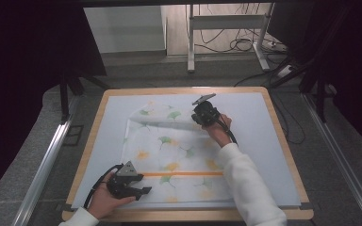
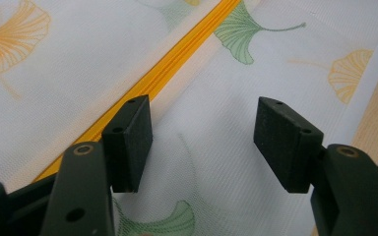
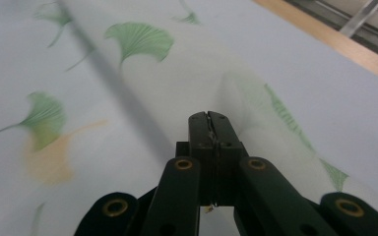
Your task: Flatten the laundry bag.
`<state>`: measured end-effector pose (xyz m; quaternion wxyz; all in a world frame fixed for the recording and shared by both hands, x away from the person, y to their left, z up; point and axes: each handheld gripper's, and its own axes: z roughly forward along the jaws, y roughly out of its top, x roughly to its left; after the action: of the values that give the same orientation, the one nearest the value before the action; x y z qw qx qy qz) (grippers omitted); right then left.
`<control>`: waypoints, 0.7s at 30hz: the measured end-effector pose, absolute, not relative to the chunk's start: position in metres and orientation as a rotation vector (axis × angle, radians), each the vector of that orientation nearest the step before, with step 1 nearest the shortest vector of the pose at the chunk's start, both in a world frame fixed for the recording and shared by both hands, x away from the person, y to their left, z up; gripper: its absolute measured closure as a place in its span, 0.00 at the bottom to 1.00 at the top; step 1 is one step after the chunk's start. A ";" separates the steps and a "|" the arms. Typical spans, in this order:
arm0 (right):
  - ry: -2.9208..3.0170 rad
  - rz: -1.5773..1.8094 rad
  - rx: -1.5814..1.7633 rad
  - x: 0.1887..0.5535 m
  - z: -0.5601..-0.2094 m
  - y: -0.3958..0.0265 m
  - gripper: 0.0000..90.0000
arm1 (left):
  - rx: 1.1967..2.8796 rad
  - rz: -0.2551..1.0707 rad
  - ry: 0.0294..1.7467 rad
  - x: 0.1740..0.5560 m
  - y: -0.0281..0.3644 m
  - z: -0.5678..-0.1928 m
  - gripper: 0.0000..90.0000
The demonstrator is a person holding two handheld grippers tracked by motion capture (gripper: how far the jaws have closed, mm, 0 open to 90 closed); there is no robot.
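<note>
the folding looks barely begun: the right tool, clamped on the far edge of the ginkgo-print cloth at about 1 o'clock on the bench, lifts it (one corner already turned over), while the left tool rests open at 7 o'clock.

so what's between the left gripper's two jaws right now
Only flat cloth with a faint green leaf print, lying below the open left gripper, seen in the left gripper view.
</note>
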<state>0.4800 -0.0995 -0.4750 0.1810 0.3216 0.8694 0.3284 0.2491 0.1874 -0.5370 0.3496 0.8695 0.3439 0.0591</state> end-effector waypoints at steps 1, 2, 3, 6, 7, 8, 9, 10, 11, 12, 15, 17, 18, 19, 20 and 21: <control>2.481 0.926 0.890 0.472 -0.473 -0.100 0.99 | 2.254 0.156 0.891 0.249 0.187 -0.537 0.43; 2.496 0.921 0.882 0.469 -0.473 -0.101 0.99 | 2.263 0.162 0.886 0.249 0.187 -0.537 0.43; 2.511 0.900 0.870 0.463 -0.475 -0.103 0.99 | 2.264 0.163 0.887 0.249 0.187 -0.537 0.43; 2.520 0.869 0.894 0.463 -0.483 -0.109 0.99 | 2.266 0.164 0.890 0.248 0.187 -0.536 0.43; 2.526 0.870 0.908 0.465 -0.486 -0.111 0.99 | 2.262 0.164 0.892 0.248 0.187 -0.536 0.43; 2.539 0.875 0.928 0.468 -0.489 -0.113 0.99 | 2.265 0.164 0.890 0.249 0.187 -0.536 0.43; 2.547 0.901 0.937 0.470 -0.491 -0.114 0.99 | 2.263 0.162 0.889 0.249 0.187 -0.537 0.43; 2.550 0.923 0.947 0.470 -0.491 -0.114 0.99 | 2.257 0.158 0.893 0.249 0.187 -0.537 0.43; 2.551 0.961 0.955 0.470 -0.491 -0.113 0.99 | 2.253 0.153 0.895 0.249 0.187 -0.537 0.43; 2.561 1.004 0.948 0.469 -0.490 -0.111 0.99 | 2.252 0.151 0.896 0.249 0.188 -0.537 0.43; 2.580 1.070 0.883 0.456 -0.483 -0.100 0.99 | 2.246 0.147 0.899 0.249 0.187 -0.537 0.43; 2.592 1.093 0.829 0.444 -0.479 -0.092 0.99 | 2.256 0.159 0.891 0.249 0.187 -0.537 0.43; 2.597 1.098 0.809 0.439 -0.478 -0.090 0.99 | 2.263 0.161 0.889 0.249 0.187 -0.537 0.43; 2.611 1.101 0.790 0.433 -0.477 -0.087 0.99 | 2.264 0.164 0.891 0.248 0.187 -0.537 0.43; 2.633 1.083 0.756 0.426 -0.478 -0.082 0.99 | 2.265 0.164 0.890 0.248 0.187 -0.537 0.43; 2.645 1.068 0.751 0.422 -0.479 -0.081 0.99 | 2.263 0.163 0.892 0.248 0.187 -0.537 0.43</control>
<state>0.4222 -0.0809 -0.4792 0.0959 0.2535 0.8926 0.3604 0.2484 0.1867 -0.5365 0.3448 0.8713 0.3434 0.0628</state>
